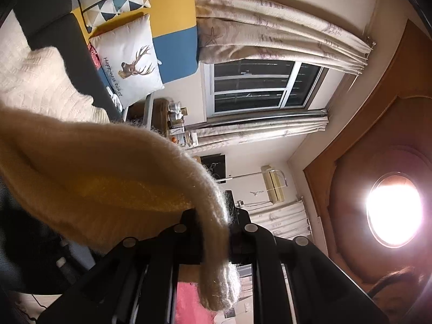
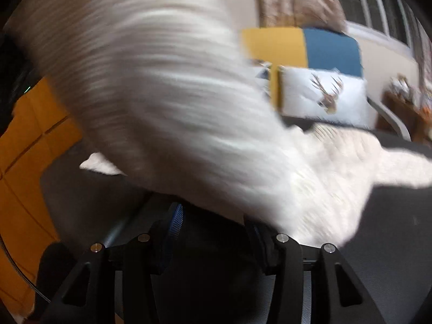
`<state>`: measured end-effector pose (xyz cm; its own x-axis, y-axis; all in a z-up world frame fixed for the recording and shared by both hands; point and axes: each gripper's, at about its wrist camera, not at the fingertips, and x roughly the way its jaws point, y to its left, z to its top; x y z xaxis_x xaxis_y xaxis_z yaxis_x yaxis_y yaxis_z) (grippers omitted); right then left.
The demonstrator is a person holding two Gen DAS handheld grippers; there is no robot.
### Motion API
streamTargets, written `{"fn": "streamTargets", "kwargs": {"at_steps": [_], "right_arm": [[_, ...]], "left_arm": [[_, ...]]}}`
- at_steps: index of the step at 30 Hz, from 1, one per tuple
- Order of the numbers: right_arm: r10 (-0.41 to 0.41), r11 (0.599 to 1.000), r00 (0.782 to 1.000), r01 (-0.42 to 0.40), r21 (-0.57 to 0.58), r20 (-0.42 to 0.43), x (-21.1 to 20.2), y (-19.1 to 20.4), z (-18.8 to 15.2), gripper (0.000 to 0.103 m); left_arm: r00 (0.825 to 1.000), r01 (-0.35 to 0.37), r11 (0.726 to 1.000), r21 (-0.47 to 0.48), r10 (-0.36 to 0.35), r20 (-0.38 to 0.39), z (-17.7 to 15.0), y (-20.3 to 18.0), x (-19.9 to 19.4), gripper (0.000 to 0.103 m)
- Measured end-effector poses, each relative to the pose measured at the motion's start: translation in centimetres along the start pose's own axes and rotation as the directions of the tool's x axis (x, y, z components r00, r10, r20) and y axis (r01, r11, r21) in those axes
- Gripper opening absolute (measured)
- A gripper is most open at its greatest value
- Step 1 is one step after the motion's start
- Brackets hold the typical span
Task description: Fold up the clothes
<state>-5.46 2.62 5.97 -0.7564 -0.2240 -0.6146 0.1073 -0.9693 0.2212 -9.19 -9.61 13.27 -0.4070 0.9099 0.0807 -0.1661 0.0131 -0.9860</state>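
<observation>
Mid-fold: left tongs (image 1: 216,226) pinch the cream sweater (image 1: 89,172) edge, right tongs (image 2: 213,229) gape empty beneath it, so next they'd need a grip.

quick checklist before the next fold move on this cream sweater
1. Left gripper clamped on the cream sweater: ok, knit edge pinched between shut jaws.
2. Right gripper holding cloth: not ok, jaws apart, nothing seen between them.
3. Sweater clear of the right gripper: cannot tell, cloth drapes over it, blurred.
4. Rest of the sweater lies on the dark surface: ok.
5. Sweater flat and smooth: not ok, part lifted and bunched.
6. Deer pillow clear of the sweater: ok.
</observation>
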Motion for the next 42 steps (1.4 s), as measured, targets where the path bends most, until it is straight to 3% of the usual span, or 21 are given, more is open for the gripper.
{"fn": "streamTargets", "kwargs": {"at_steps": [4, 6, 9, 14, 15, 18, 20, 21, 23, 26, 28, 30, 32, 36, 37, 39, 42], "right_arm": [[-0.079, 0.950, 0.997, 0.082, 0.300, -0.021, -0.4, -7.4, -0.4, 0.048], [-0.024, 0.932, 1.000, 0.023, 0.361, -0.003, -1.1, -9.4, -0.4, 0.050], [0.178, 0.929, 0.982, -0.148, 0.338, -0.057, -1.5, -9.1, -0.6, 0.050], [0.373, 0.917, 0.928, -0.368, 0.155, -0.002, -2.9, -2.2, -0.1, 0.050], [0.369, 0.927, 0.929, -0.370, 0.066, 0.026, -3.6, -0.8, 0.4, 0.050], [0.253, 0.966, 0.956, -0.243, -0.084, 0.149, -7.3, 1.5, 0.0, 0.050], [0.090, 0.989, 0.977, -0.065, -0.132, 0.191, -7.4, 2.9, 0.3, 0.049], [-0.005, 0.987, 0.978, 0.039, -0.157, 0.210, -7.2, 3.7, 0.4, 0.049], [-0.093, 0.973, 0.964, 0.141, -0.181, 0.250, -7.0, 3.8, 0.2, 0.050], [-0.154, 0.964, 0.966, 0.194, -0.183, 0.209, -6.5, 1.6, -1.7, 0.050], [-0.091, 0.986, 0.992, 0.103, -0.129, 0.089, -4.6, 0.1, -2.5, 0.050], [-0.028, 0.998, 0.999, 0.029, -0.046, 0.025, -3.1, -0.5, -3.1, 0.050], [-0.046, 0.999, 0.998, 0.046, -0.006, 0.040, -2.1, -0.9, -3.5, 0.050], [-0.049, 0.992, 0.998, 0.054, -0.118, 0.045, 2.4, -1.1, -0.5, 0.050], [-0.038, 0.990, 0.999, 0.040, -0.137, 0.014, 3.6, -1.9, -0.1, 0.040], [0.010, 0.999, 0.999, -0.012, -0.049, -0.043, 4.1, -3.8, 0.2, 0.015], [0.053, 0.994, 0.998, -0.055, 0.090, 0.024, 1.4, -7.0, 2.5, 0.011]], "left_arm": [[1.000, 0.020, 0.999, -0.025, -0.019, 0.016, 0.0, 0.5, -0.5, 0.011], [0.999, 0.028, 0.999, -0.040, -0.027, 0.019, -0.1, 0.9, -0.6, 0.011], [0.999, 0.037, 0.997, -0.069, -0.035, 0.025, -0.1, 1.5, -0.2, 0.011], [1.000, 0.010, 0.994, -0.104, -0.009, 0.010, -0.1, 2.0, 0.9, 0.011], [1.000, 0.003, 0.994, -0.107, -0.003, 0.002, 0.0, 1.9, 1.0, 0.011], [1.000, -0.010, 0.994, -0.106, 0.011, 0.009, 0.1, 1.4, 0.9, 0.011], [1.000, -0.008, 0.994, -0.112, 0.011, 0.018, 0.0, 1.3, 0.8, 0.011], [1.000, -0.008, 0.993, -0.115, 0.010, 0.020, -0.1, 1.2, 0.7, 0.011], [1.000, -0.007, 0.994, -0.114, 0.009, 0.017, -0.3, 1.2, 0.5, 0.011], [0.999, 0.001, 0.993, -0.121, 0.003, 0.032, -0.3, 1.5, 0.0, 0.011], [0.999, 0.013, 0.990, -0.141, -0.008, 0.040, -0.2, 1.9, 0.0, 0.011], [0.999, 0.021, 0.988, -0.153, -0.014, 0.041, -0.2, 2.2, 0.2, 0.011], [1.000, 0.019, 0.989, -0.146, -0.015, 0.028, -0.4, 2.2, 0.3, 0.011], [0.999, 0.021, 0.988, -0.156, -0.016, 0.036, -0.7, 2.9, 0.0, 0.011], [0.999, 0.013, 0.986, -0.164, -0.007, 0.041, -0.7, 3.3, -0.2, 0.011], [0.999, -0.005, 0.983, -0.184, 0.015, 0.052, -1.0, 4.1, -0.9, 0.011], [0.997, 0.016, 0.981, -0.195, 0.000, 0.078, -1.0, 5.3, -2.8, 0.011]]}}
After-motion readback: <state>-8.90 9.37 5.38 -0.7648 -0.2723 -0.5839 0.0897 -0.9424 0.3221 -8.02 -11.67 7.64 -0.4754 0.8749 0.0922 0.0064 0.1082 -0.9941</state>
